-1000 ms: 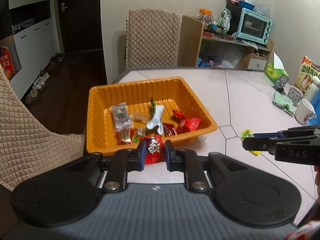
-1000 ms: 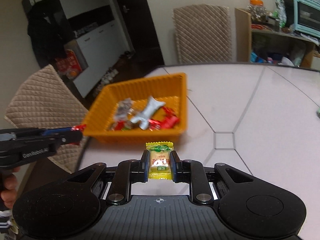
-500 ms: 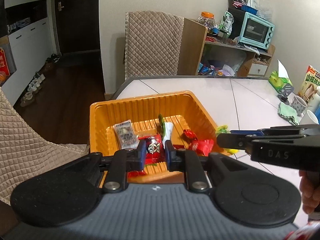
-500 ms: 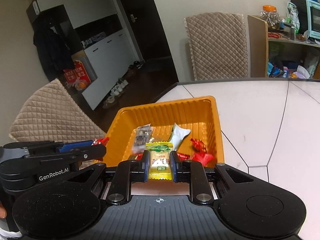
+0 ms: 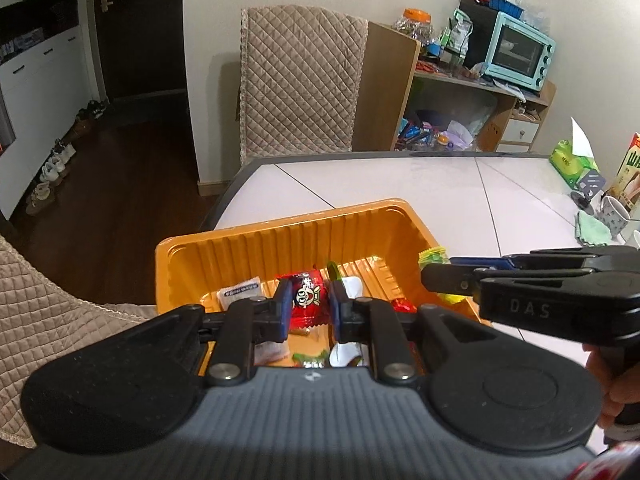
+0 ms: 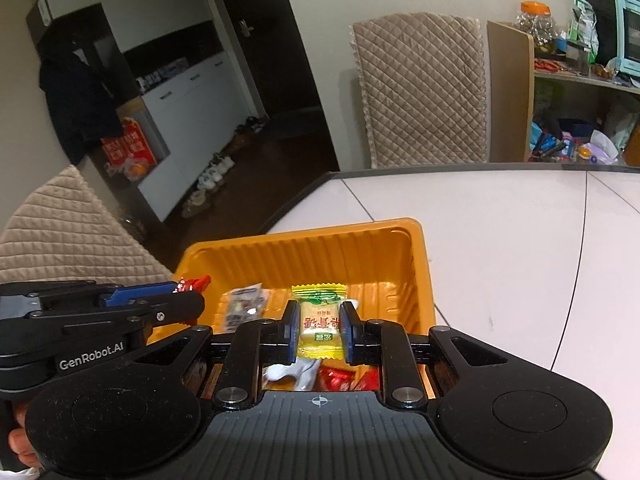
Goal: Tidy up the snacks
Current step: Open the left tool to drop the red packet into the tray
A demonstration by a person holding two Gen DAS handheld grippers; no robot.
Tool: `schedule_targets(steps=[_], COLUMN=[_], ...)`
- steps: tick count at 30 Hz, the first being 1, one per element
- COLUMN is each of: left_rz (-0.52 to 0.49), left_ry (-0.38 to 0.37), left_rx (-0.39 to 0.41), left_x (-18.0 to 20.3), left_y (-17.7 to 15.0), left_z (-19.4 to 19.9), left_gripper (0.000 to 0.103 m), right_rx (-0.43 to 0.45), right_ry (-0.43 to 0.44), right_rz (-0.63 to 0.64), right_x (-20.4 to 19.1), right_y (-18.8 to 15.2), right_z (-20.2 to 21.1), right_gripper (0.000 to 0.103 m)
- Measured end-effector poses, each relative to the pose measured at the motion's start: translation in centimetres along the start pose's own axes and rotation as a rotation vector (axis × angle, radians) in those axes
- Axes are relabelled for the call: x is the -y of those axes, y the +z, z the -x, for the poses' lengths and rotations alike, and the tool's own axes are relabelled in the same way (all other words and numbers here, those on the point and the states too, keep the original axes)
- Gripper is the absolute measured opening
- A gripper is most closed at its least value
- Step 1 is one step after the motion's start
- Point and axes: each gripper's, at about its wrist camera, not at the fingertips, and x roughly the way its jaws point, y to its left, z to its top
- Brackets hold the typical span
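My left gripper (image 5: 307,300) is shut on a red snack packet (image 5: 306,298) with a cartoon face, held over the orange tray (image 5: 280,240). My right gripper (image 6: 319,326) is shut on a yellow snack packet (image 6: 319,322), also above the orange tray (image 6: 320,252). Each gripper shows side-on in the other's view: the right gripper (image 5: 434,268) comes in over the tray's right wall, the left gripper (image 6: 192,288) over its left wall. Several wrapped snacks lie in the tray, among them a white packet (image 5: 240,292) and red wrappers (image 6: 340,378).
The tray stands at the near left corner of a white table (image 5: 420,188). Mugs (image 5: 614,210), a green cloth and a tissue pack (image 5: 572,162) sit at its far right. Quilted chairs (image 5: 300,84) stand behind and to the left. A shelf with a blue oven (image 5: 518,52) lines the back wall.
Both grippers have travelled forward with their packets, from in front of the tray to above its inside. The tray now fills the lower middle of both views.
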Motion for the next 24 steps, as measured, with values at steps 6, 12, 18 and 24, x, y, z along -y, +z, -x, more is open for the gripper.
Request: schedule_targets(steps=[6,12,18,24], left_rz=[-0.005,-0.015,-0.014,-0.014], left_ry=[-0.004,-0.004,-0.009,-0.009], left_rx=[-0.031,-0.052,-0.062,-0.064], left_x=[-0.1,0.4,0.4,0.5], left_y=[0.8,1.3,1.5,1.9], left_z=[-2.8,-4.7,-5.7,-6.6], left_gripper=[0.017,0.018,0.018,0.025], right_rx=[-0.019,-0.028,-0.03,-0.025], right_ry=[-0.023,-0.036,-0.041,-0.046], right_rz=[-0.015,-0.017,-0.024,-0.029], right_x=[0.8,1.3,1.7,1.7], right_y=[0.7,1.1,1.4,1.4], right_z=[-2.4,-3.6,-4.1,-4.0], right_gripper=[0.021,0.021,0.021,0.021])
